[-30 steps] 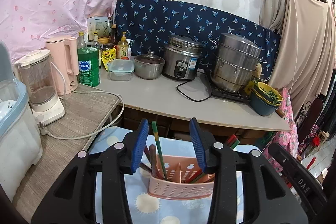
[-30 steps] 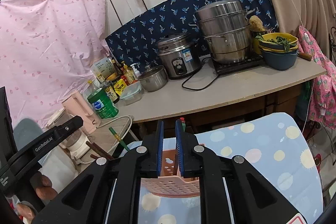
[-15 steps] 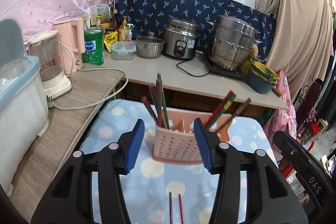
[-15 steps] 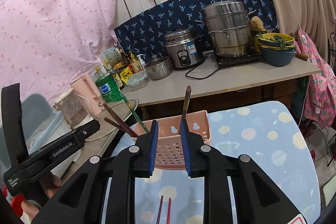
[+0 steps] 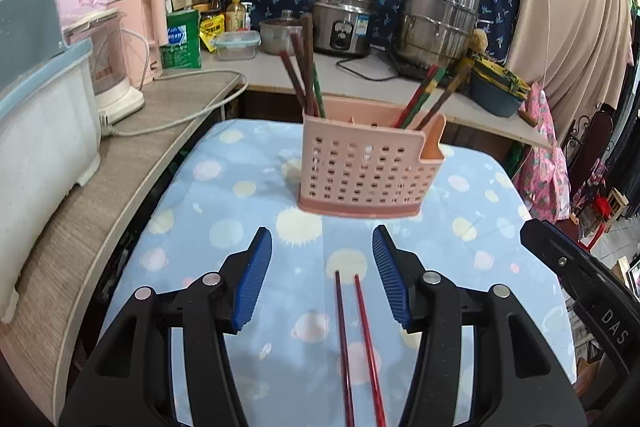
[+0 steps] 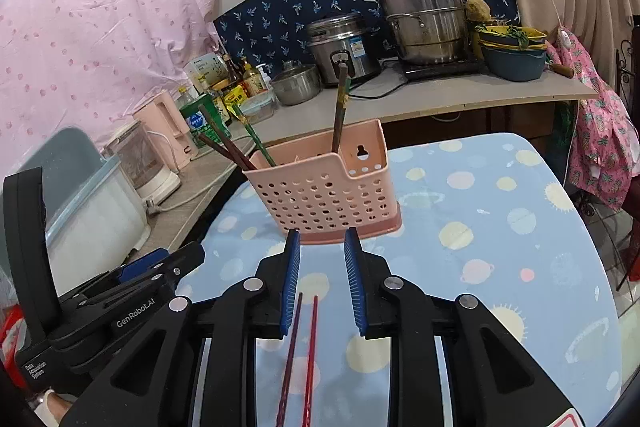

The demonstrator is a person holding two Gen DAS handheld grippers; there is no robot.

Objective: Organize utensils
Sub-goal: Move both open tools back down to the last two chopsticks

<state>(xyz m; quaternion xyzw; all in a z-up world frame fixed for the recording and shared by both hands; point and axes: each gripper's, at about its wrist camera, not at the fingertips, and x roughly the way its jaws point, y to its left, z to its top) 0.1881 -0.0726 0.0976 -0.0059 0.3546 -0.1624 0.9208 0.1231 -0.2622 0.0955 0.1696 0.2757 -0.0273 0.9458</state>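
A pink perforated utensil holder point(image 5: 362, 171) stands on the table with the blue dotted cloth point(image 5: 224, 211); it also shows in the right wrist view point(image 6: 324, 195). Several chopsticks stand in it, some at its left end point(image 5: 304, 67) and some at its right end point(image 5: 428, 95). Two red chopsticks point(image 5: 356, 339) lie side by side on the cloth, between the fingers of both grippers; they also show in the right wrist view point(image 6: 300, 355). My left gripper point(image 5: 322, 279) is open and empty above them. My right gripper point(image 6: 320, 281) is open and empty, just short of the holder.
A wooden side counter point(image 5: 80, 211) on the left carries a white-and-blue tub point(image 5: 36, 131), a blender point(image 5: 108, 67) and a pink kettle. The back counter holds a rice cooker point(image 5: 344, 23), a steel steamer point(image 5: 436, 19), bowls and bottles. The cloth's right edge drops off.
Both grippers have drawn back and down from the holder. The right gripper, nearly shut a second ago, has opened. The two red chopsticks on the cloth have come into view.
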